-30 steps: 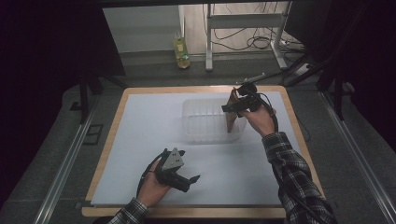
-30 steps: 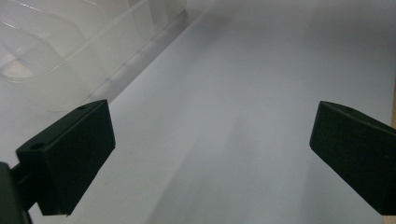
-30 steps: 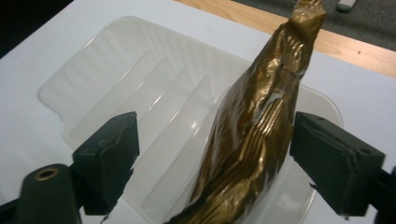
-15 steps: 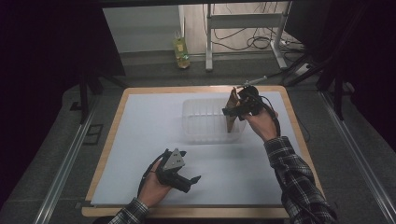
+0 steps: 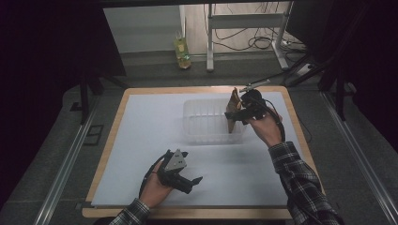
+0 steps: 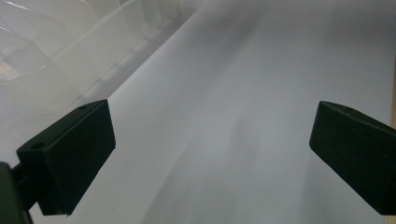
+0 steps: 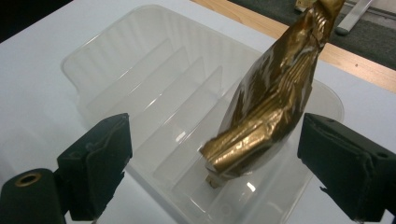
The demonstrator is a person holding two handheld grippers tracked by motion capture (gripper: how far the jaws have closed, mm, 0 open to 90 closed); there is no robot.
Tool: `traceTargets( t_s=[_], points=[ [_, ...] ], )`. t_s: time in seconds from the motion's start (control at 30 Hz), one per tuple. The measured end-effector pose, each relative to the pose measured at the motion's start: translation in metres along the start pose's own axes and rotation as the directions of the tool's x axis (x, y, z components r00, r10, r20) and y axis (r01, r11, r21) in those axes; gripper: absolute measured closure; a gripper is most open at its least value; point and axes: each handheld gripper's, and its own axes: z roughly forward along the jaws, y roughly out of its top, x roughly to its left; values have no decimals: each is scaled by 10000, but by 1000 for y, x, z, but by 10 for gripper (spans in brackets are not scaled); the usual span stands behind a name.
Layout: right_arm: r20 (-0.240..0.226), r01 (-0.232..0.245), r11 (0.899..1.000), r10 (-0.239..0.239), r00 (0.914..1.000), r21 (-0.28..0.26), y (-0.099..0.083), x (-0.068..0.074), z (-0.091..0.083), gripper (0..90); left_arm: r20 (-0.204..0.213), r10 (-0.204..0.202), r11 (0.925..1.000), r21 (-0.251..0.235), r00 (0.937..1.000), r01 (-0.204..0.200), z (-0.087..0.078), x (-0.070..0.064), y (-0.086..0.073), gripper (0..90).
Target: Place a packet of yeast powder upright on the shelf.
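A crinkled gold foil packet (image 7: pixel 271 102) stands tilted in the right end of a clear ribbed plastic tray (image 7: pixel 140 60), its lower end down in a compartment. My right gripper (image 7: pixel 224 163) is open, one jaw on each side of the packet and neither touching it. In the high view the packet (image 5: pixel 233 108) rises above the tray (image 5: pixel 202 124) beside the right gripper (image 5: pixel 233 118). My left gripper (image 5: pixel 191 183) rests open and holding nothing on the white sheet near the front edge. The left gripper (image 6: pixel 212 156) has bare sheet between its jaws.
A white sheet (image 5: pixel 145 140) covers the wooden table (image 5: pixel 293 112). In the left gripper view the tray's wall (image 6: pixel 56 56) is at the upper left. Beyond the table, a yellow bottle (image 5: pixel 182 51) stands on the floor by metal legs and cables.
My right hand has come slightly nearer and lower, and the gold packet now stands lower in the tray's right end. The left gripper has stayed put.
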Motion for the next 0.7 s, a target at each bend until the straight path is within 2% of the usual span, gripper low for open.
traceTargets(
  t_s=[0.37, 0.7],
  points=[
    [-7, 94, 9998, -94, 10000, -159, -5, 2, -11, 58, 77, 60, 10000, -41, 10000, -59, 0, 1, -1, 10],
    [32, 480, 9983, -479, 9988, -329, -13, 14, -20, 50, 60, -250, 9993, -292, 9997, 252, -3, 5, -2, 9]
  ],
)
